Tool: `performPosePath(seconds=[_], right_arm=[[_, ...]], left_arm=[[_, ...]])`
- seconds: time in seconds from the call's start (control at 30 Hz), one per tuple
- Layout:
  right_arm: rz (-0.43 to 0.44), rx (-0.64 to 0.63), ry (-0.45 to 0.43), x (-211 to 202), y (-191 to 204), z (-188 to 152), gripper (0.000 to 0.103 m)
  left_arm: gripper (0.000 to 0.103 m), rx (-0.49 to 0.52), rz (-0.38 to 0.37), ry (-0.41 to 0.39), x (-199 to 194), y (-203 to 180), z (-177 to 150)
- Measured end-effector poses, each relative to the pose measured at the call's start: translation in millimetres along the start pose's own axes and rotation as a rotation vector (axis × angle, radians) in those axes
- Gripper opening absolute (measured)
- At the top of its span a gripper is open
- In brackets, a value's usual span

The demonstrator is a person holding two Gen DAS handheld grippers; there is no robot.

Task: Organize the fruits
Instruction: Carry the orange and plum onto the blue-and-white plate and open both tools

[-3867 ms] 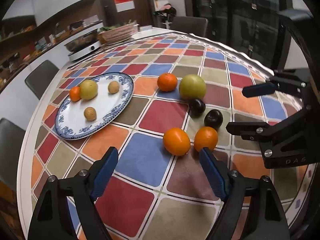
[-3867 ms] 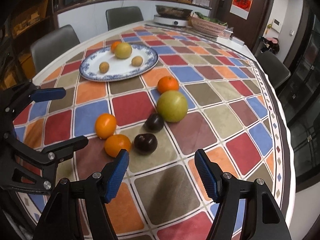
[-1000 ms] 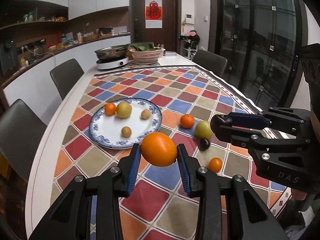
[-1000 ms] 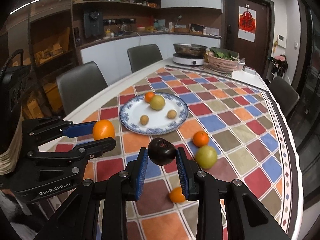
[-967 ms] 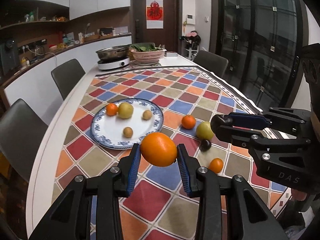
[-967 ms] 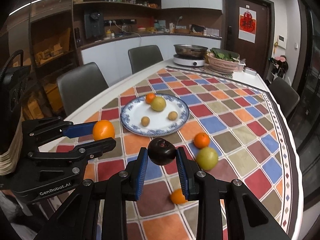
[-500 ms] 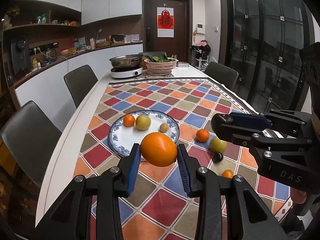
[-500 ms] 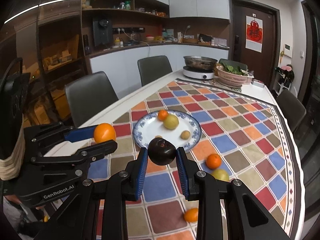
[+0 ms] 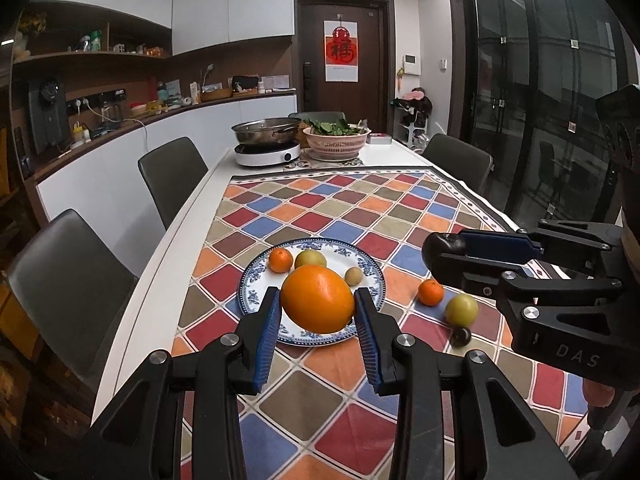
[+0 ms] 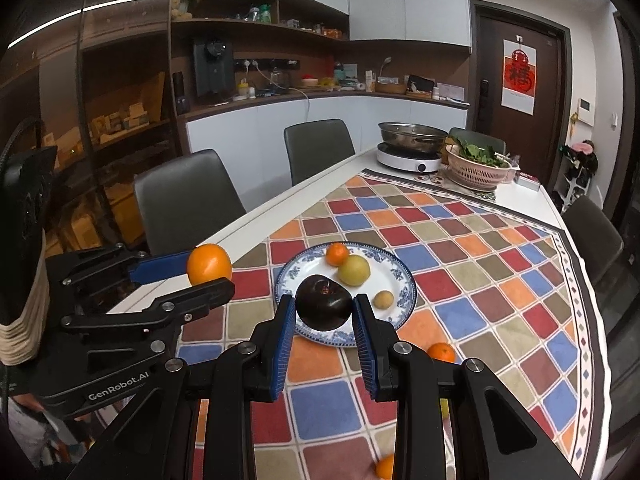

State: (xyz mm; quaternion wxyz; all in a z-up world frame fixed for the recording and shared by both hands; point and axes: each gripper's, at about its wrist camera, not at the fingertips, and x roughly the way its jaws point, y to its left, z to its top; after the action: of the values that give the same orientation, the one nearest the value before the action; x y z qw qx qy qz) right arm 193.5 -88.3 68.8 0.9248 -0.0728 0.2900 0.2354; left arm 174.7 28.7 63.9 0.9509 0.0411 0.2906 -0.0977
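Mid-carry: my left gripper (image 9: 316, 312) clamps the orange (image 9: 318, 299), right gripper (image 10: 324, 312) the plum (image 10: 324, 302); next, lower onto plate (image 10: 406, 286).

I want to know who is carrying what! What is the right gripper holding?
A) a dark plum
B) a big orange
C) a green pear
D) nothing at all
A. The right gripper is shut on a dark plum, pinched between its blue pads in the right wrist view; the orange is in the left gripper instead.
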Motion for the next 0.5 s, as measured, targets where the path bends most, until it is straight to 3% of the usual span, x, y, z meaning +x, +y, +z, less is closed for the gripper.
performPosePath(seconds=[0.5], right_arm=[[-0.009,0.008,0.075,59,-17,20,0.03]], left_arm=[[0.037,-0.023,-0.014,0.077,55,26,12]])
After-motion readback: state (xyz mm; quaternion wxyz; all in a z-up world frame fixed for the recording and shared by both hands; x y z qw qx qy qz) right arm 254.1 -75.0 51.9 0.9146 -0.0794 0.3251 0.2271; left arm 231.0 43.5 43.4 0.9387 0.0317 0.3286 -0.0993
